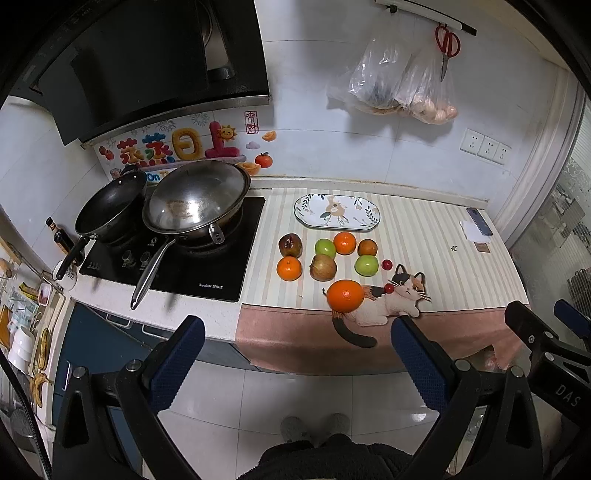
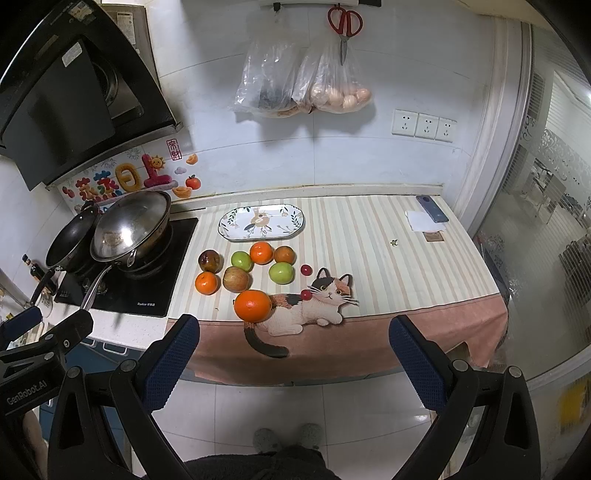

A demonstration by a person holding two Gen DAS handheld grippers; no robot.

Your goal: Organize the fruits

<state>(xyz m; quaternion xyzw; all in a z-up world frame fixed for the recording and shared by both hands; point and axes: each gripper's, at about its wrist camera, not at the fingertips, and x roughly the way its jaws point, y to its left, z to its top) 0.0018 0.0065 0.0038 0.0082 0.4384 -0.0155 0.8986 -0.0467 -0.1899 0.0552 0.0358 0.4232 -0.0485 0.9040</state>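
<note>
Several fruits lie on the striped cloth: a large orange [image 1: 345, 296] [image 2: 253, 306] nearest the front edge, smaller oranges [image 1: 289, 268] [image 2: 206, 283], green apples [image 1: 366, 265] [image 2: 281, 273], a reddish apple [image 1: 323, 267] [image 2: 235, 279], a dark red fruit [image 1: 290, 245] [image 2: 210, 260] and small red cherries [image 1: 386, 264] [image 2: 306, 270]. An empty floral oval plate [image 1: 370, 218] [image 2: 295, 221] sits behind them. My left gripper [image 1: 297, 354] is open and empty, held back from the counter edge. My right gripper [image 2: 294, 350] is open and empty, likewise short of the counter.
A gas stove [image 1: 207, 273] with a steel wok [image 1: 197, 201] and a black pan [image 1: 110, 206] stands left of the fruit. A phone [image 2: 431, 208] and paper lie at the far right. Bags [image 2: 303, 85] and scissors [image 2: 344, 26] hang on the wall. A glass door [image 2: 546, 221] is at right.
</note>
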